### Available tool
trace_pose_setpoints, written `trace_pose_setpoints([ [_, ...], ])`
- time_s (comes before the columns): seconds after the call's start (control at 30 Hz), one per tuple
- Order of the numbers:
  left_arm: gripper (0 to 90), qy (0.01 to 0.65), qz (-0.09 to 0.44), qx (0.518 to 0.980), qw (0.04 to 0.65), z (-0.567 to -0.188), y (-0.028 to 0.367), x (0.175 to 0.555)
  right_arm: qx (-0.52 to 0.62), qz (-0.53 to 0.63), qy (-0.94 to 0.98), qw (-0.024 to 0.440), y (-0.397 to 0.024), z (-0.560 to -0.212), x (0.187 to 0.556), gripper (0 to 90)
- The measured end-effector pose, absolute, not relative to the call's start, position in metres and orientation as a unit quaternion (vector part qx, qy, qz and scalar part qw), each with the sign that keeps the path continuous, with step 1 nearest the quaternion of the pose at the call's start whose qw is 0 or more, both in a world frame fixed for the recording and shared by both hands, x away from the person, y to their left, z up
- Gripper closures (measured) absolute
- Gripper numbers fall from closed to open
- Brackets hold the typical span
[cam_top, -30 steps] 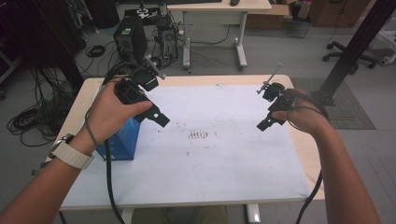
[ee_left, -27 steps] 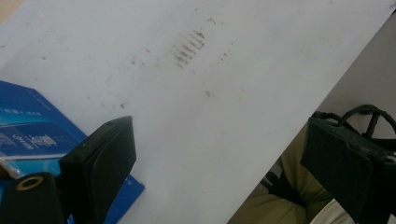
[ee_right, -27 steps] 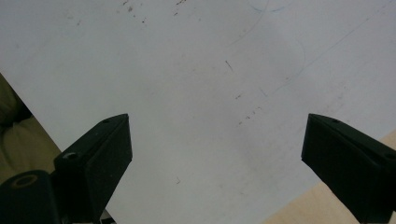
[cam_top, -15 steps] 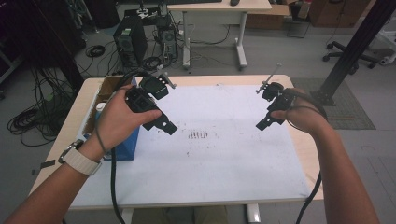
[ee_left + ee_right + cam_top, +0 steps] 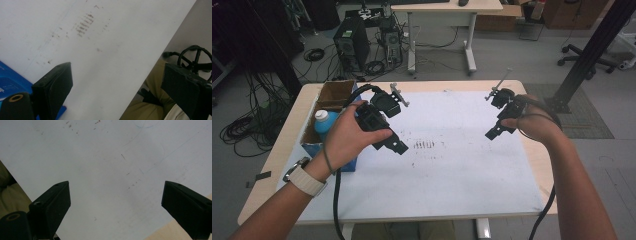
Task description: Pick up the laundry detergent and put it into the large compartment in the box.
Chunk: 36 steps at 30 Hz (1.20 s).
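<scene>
A person is holding two black grippers above a white sheet [image 5: 447, 170] covering a wooden table [image 5: 277, 165]. The left gripper [image 5: 398, 147] is hovering over the sheet's left half, its jaws standing wide apart with nothing between them; in the left gripper view they are framing bare, smudged sheet. Just to its left, at the table's left edge, a white bottle with a blue cap [image 5: 323, 120] is standing upright inside an open cardboard box with blue sides [image 5: 331, 96], well outside the jaws and behind the hand [image 5: 347, 137]. A corner of the blue box [image 5: 10, 80] is showing beside the left jaw. The right gripper [image 5: 493, 133] is hanging over the sheet's right half, jaws likewise spread and empty, well apart from the bottle.
</scene>
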<state>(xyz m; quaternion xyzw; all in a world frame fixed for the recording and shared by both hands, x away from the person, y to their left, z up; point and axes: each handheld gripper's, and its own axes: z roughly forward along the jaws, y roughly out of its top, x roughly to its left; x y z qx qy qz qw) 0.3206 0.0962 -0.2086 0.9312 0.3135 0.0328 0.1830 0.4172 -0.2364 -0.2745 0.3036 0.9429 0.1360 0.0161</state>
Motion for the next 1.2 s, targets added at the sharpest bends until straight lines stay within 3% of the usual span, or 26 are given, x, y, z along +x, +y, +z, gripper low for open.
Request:
trace_pose_setpoints([
  [1.2, 10.4, 0.315, 0.036, 0.930, 0.186, -0.2118, 0.0953, 0.3207, 0.304, 0.138, 0.943, 0.016, -0.2379, -0.2764, 0.4165, 8.7],
])
